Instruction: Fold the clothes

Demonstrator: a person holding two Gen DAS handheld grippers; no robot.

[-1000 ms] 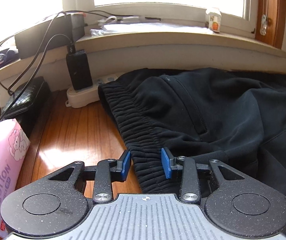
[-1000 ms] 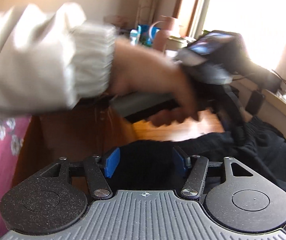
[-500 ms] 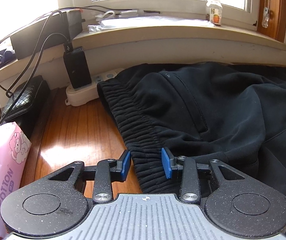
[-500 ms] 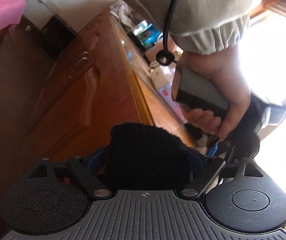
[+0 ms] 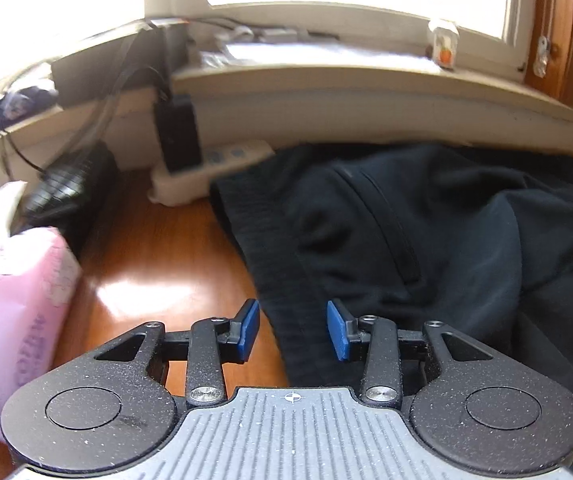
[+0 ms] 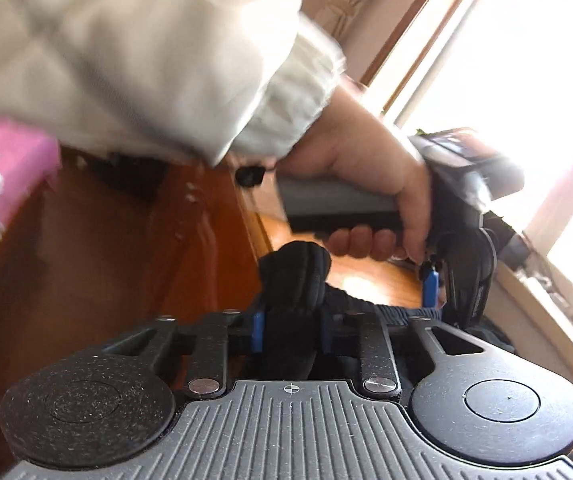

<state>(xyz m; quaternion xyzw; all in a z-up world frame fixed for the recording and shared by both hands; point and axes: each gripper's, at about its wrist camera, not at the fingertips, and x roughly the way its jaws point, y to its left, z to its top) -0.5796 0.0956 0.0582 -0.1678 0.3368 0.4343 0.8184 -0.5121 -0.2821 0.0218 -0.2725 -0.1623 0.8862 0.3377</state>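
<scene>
Currently right gripper [image 6: 291, 330] fingers closing, clenched on a bunched ribbed cuff of the black fleece sweatpants [image 5: 426, 240]. Left gripper [image 5: 292, 330] fingers opening, straddling the ribbed waistband, not pinching. Sweatpants lie crumpled on the wooden bench [image 5: 158, 256] toward its window-side edge.

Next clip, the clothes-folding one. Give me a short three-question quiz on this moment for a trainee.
1. True or false: the waistband of the black trousers runs between the left gripper's pads.
2. In the left wrist view, what sits left of the trousers? A: pink tissue pack. B: mug. C: shoe.
3. What is between the right gripper's pads?

Key: 1 true. 2 A. 3 bunched black trouser fabric, on which the jaws are closing.
</scene>
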